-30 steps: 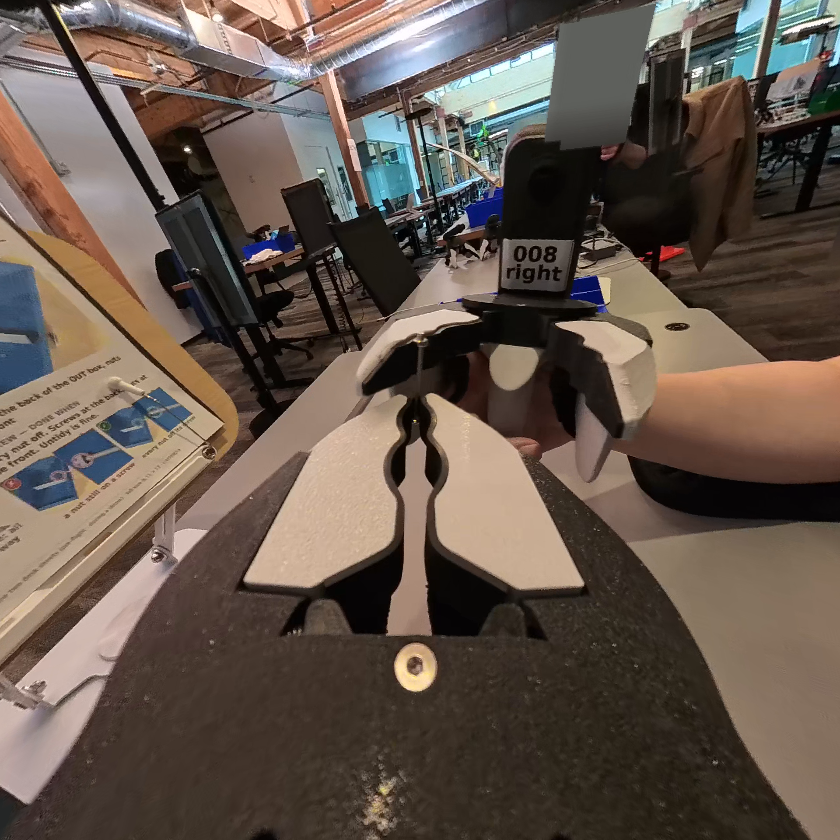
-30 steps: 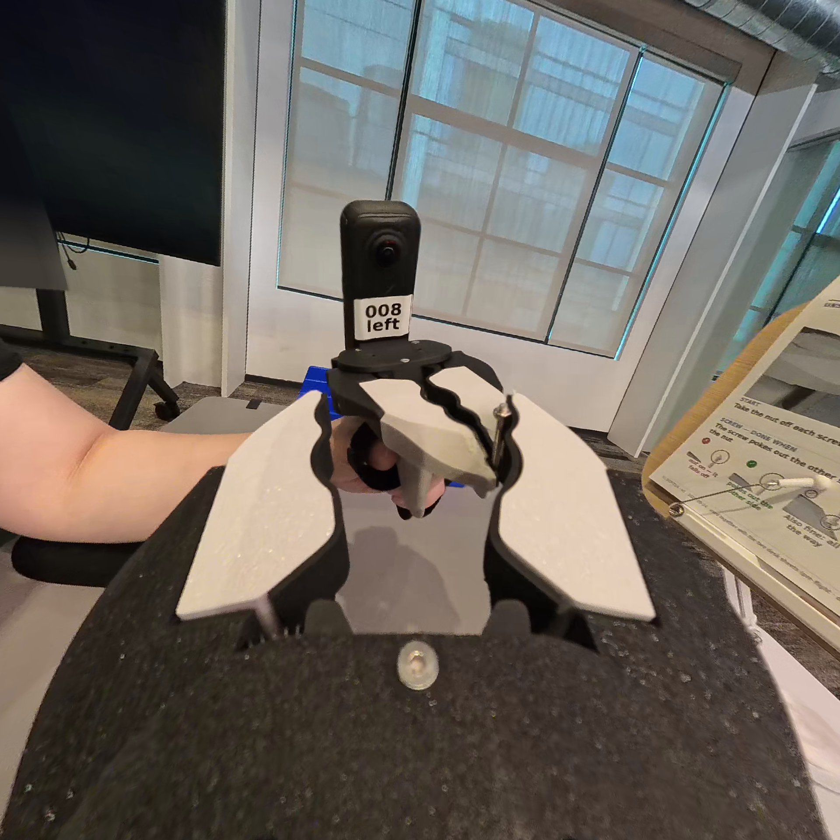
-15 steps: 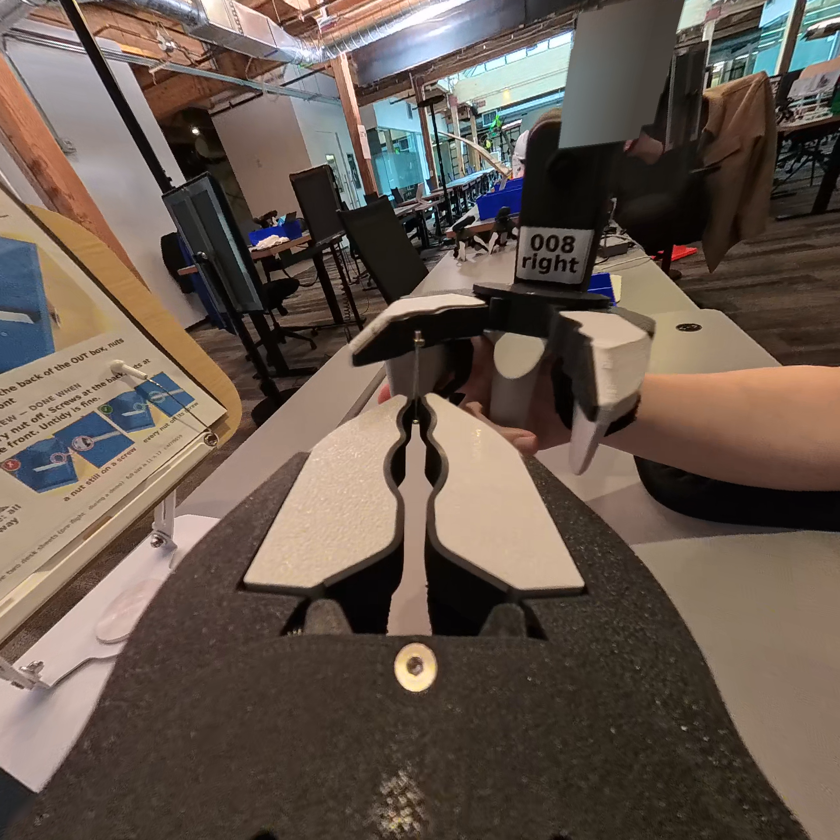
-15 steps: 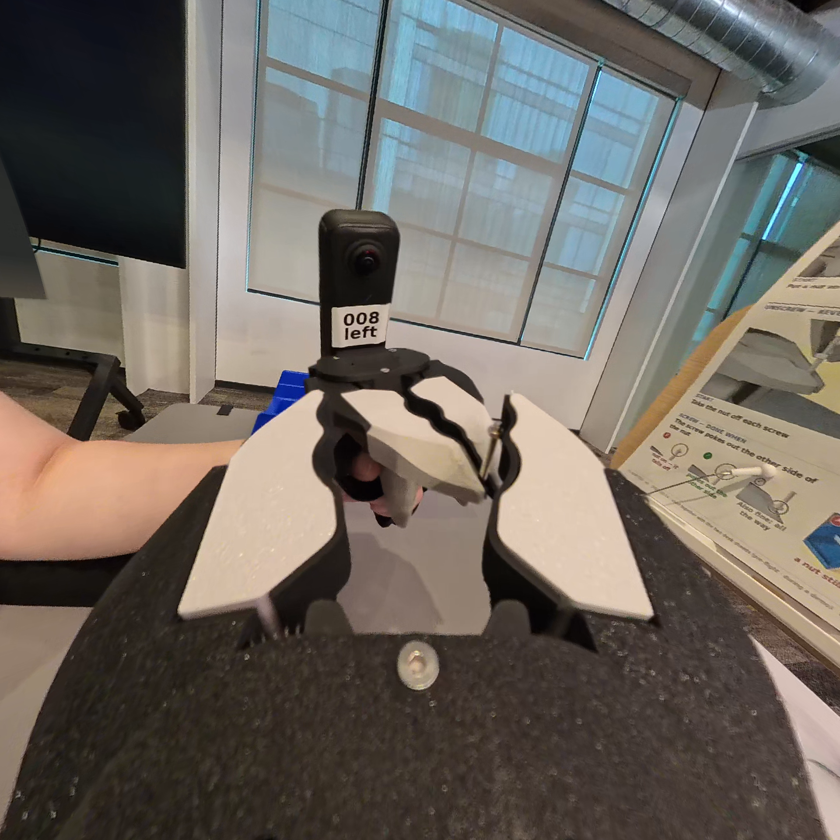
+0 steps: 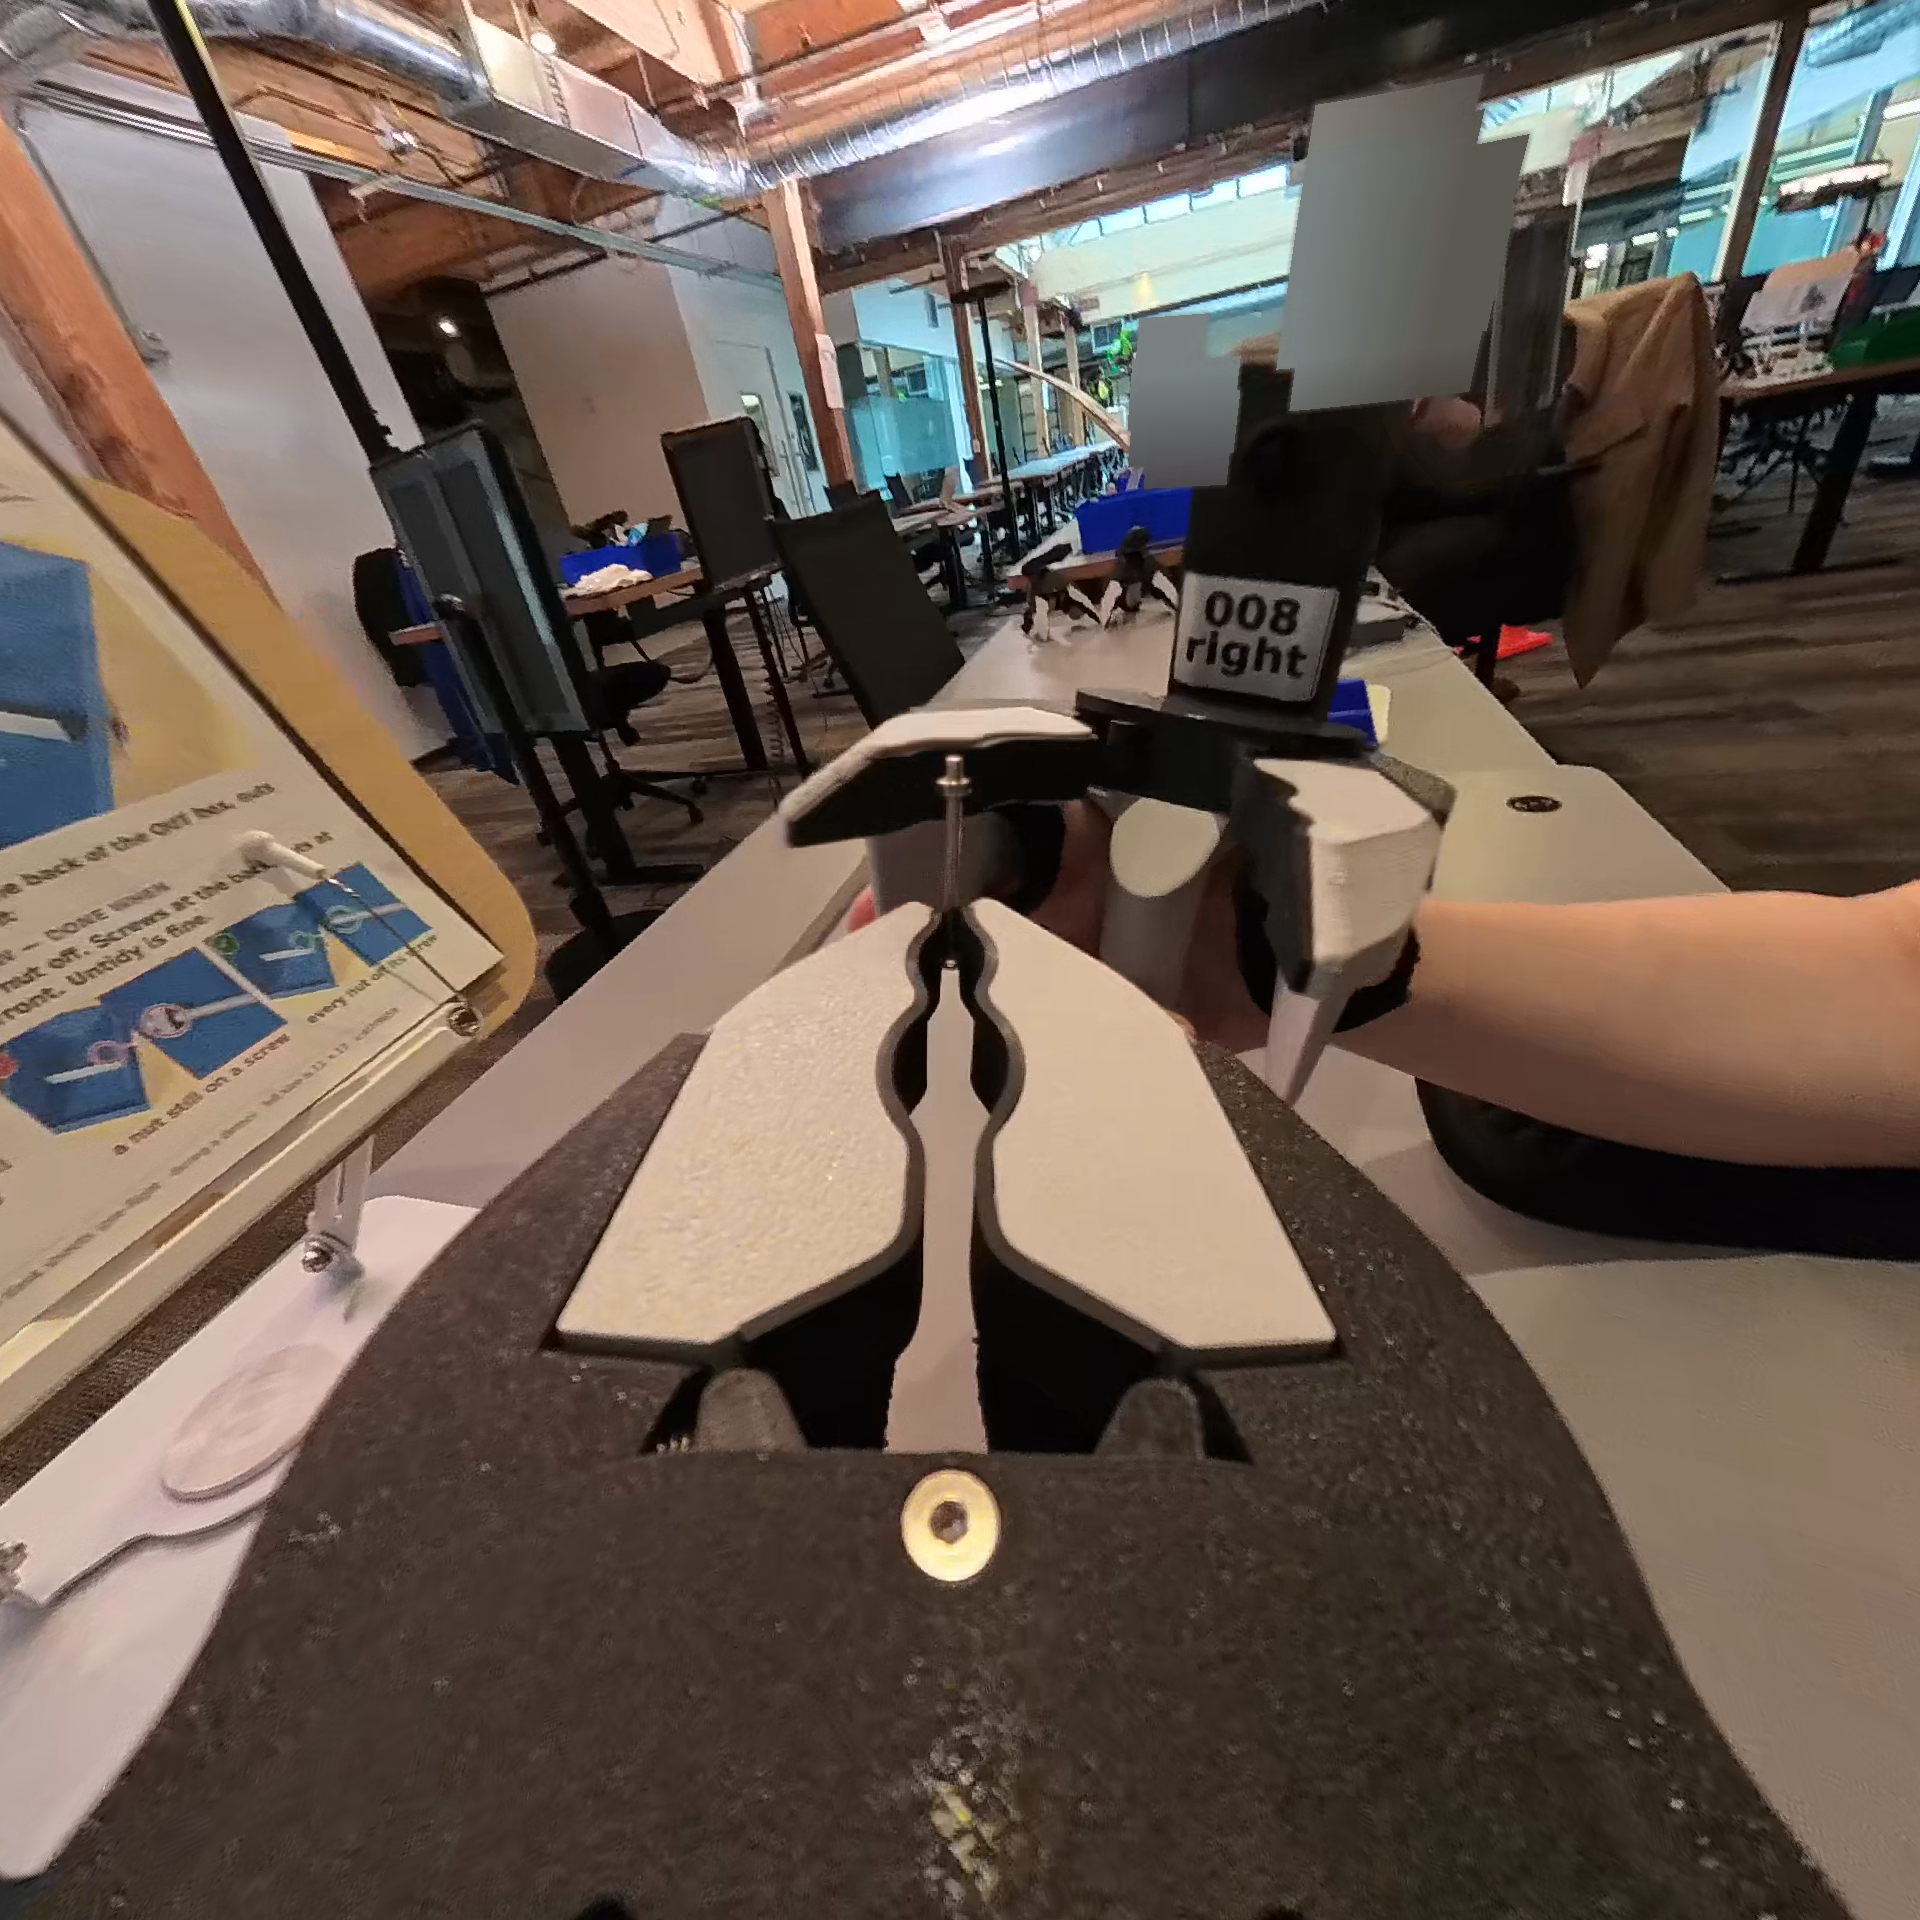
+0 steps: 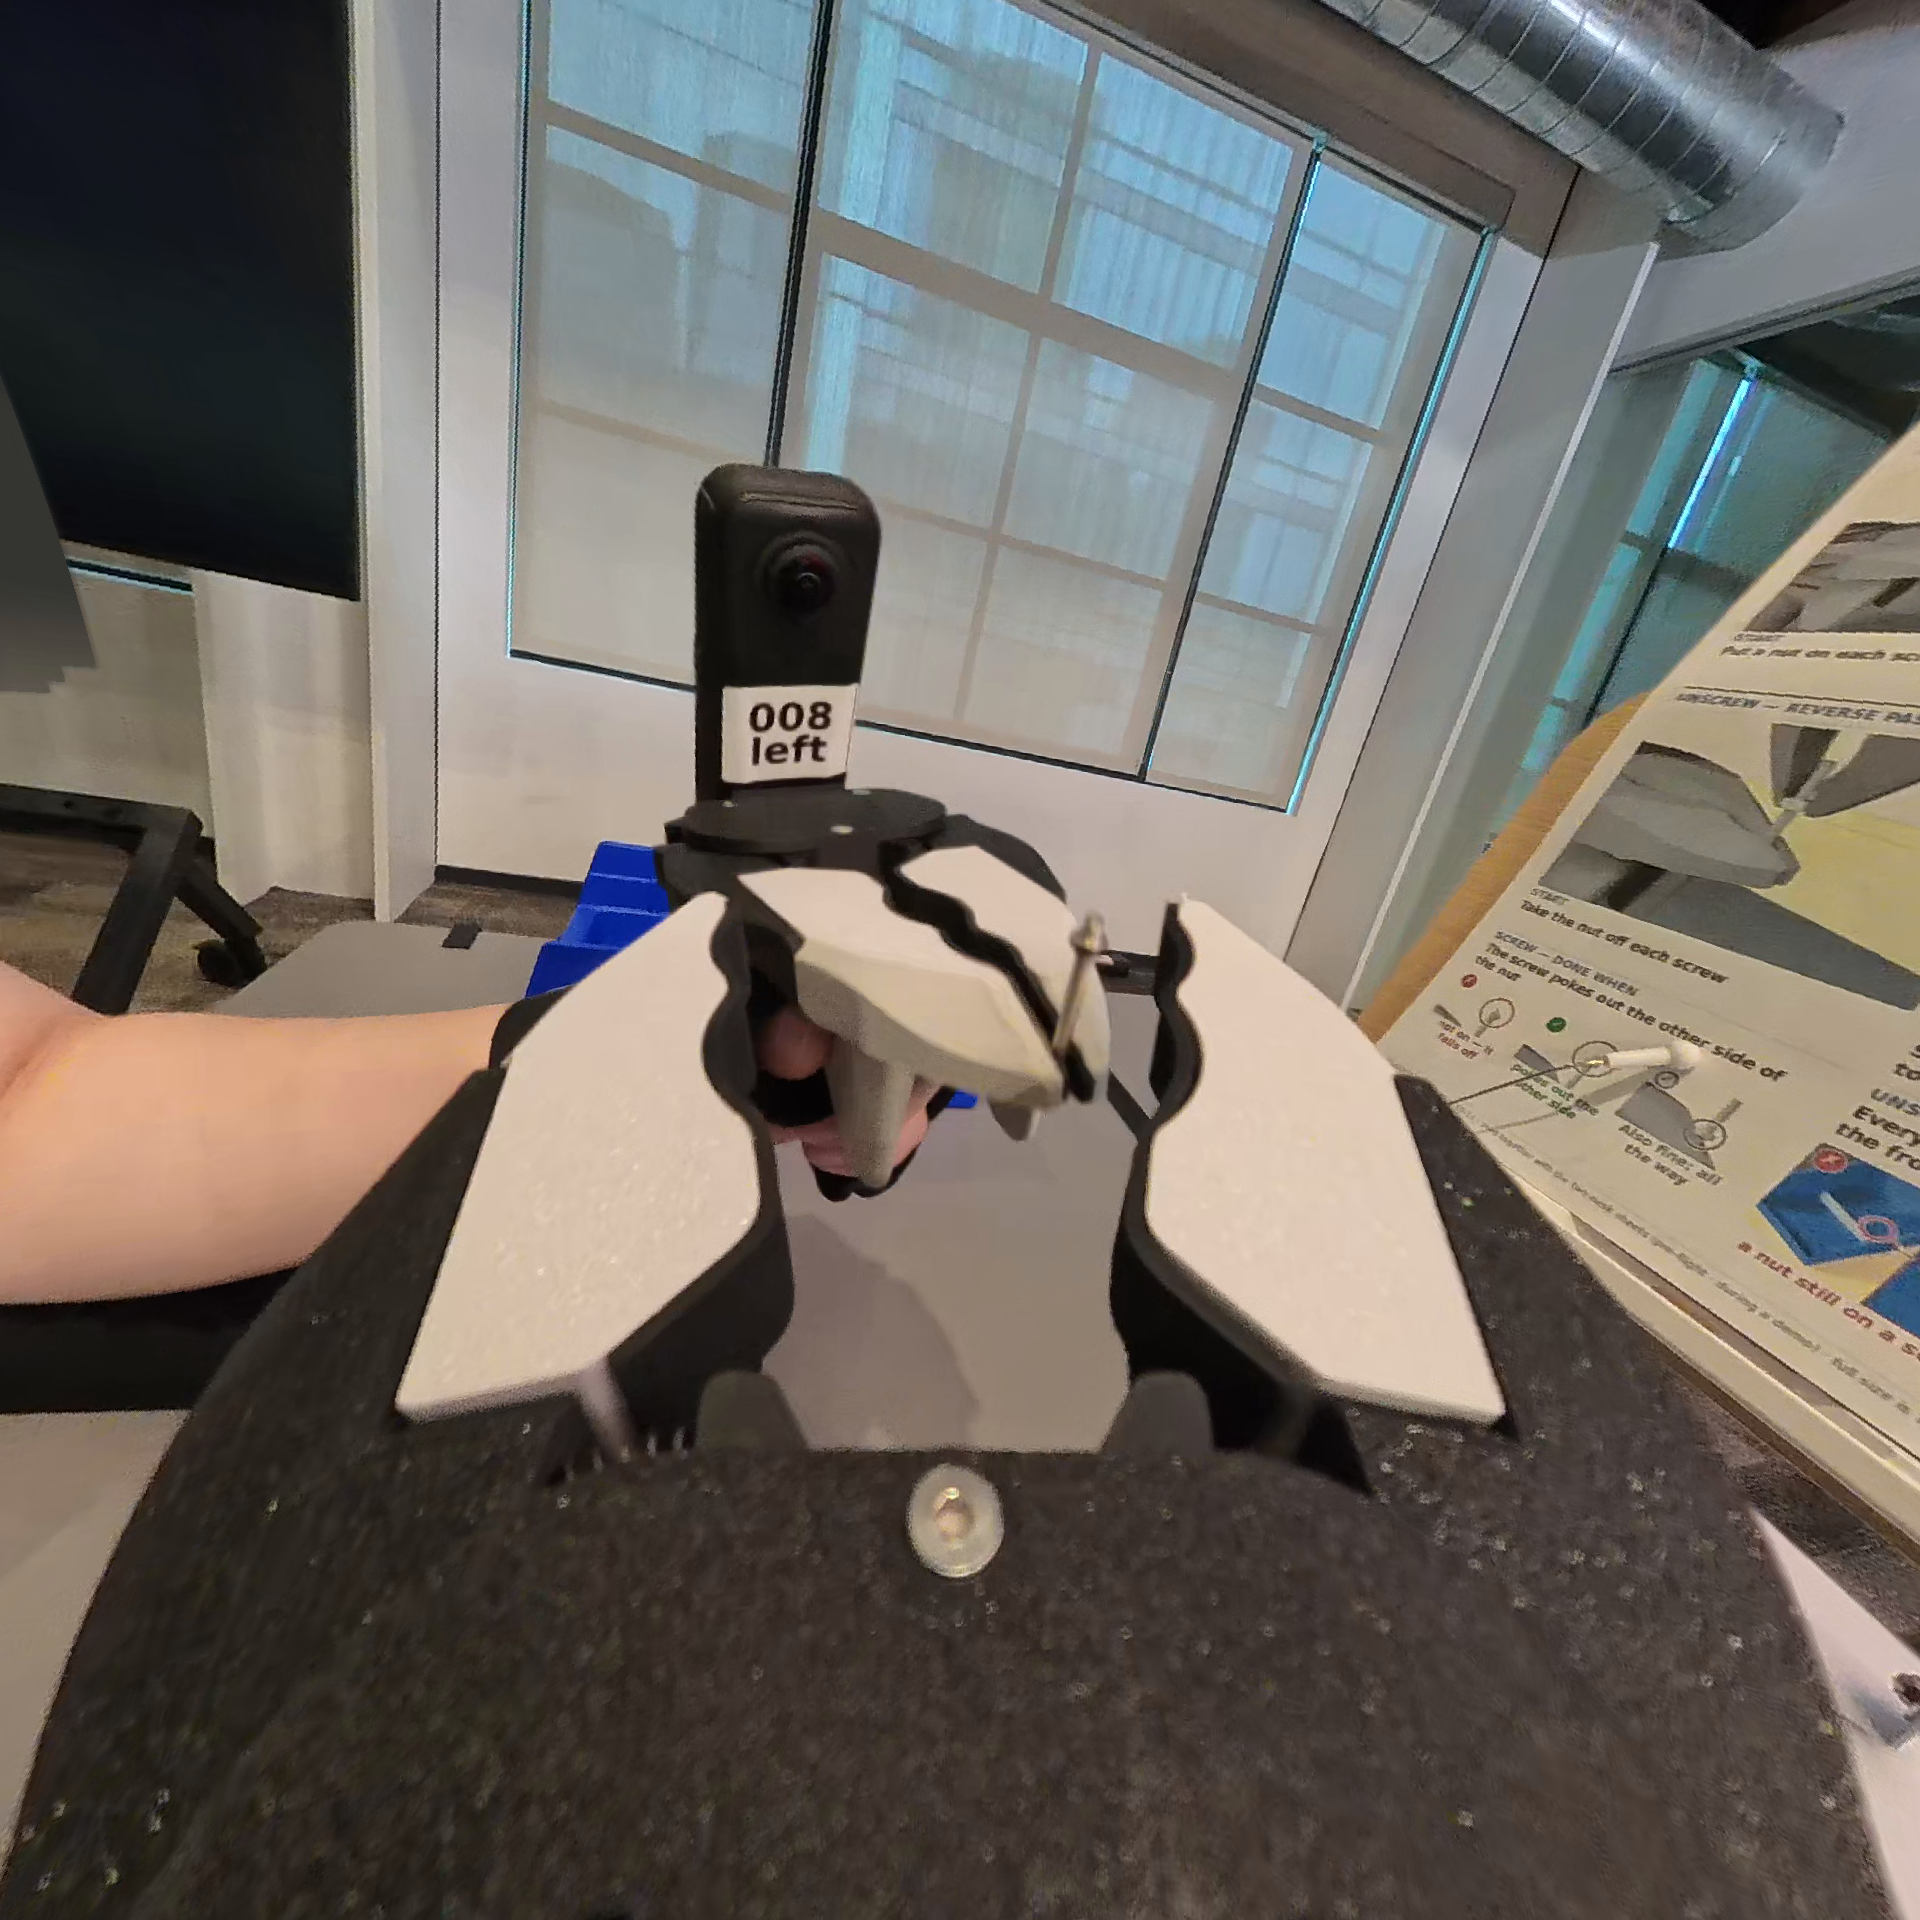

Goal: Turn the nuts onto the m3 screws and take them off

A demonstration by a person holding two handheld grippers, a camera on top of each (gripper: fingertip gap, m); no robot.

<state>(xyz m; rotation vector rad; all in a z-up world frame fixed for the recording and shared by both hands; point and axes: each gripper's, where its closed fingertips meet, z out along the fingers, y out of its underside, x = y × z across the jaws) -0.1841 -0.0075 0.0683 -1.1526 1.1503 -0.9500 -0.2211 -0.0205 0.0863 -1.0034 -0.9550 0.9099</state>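
Observation:
My left gripper [image 5: 951, 928] is shut on a thin metal screw [image 5: 951, 844] and pinches its lower end, so the screw stands up with its head on top. The right wrist view shows the same: the left gripper [image 6: 1062, 1075] with the screw [image 6: 1076, 987] leaning at its tip. My right gripper [image 6: 948, 920] is open and faces the left one. The screw and the left gripper's tip stand between its fingers, nearer its right finger [image 6: 1247, 997], with a gap between screw and pad. In the left wrist view the right gripper [image 5: 1122, 831] is held up by a hand just beyond the screw.
A grey table [image 5: 1704, 1475] lies under both grippers. An illustrated instruction board [image 5: 156, 935] on a wooden stand is on one side; it also shows in the right wrist view [image 6: 1714, 987]. Blue bins [image 6: 592, 935] sit behind the left gripper. Forearms [image 5: 1662, 987] reach in. Office chairs and desks are farther off. The tips of both grippers are at nearly the same place.
The right gripper's jaws have widened a little and a gap has opened between its right finger and the screw. The left gripper stays shut on the screw, now leaning more.

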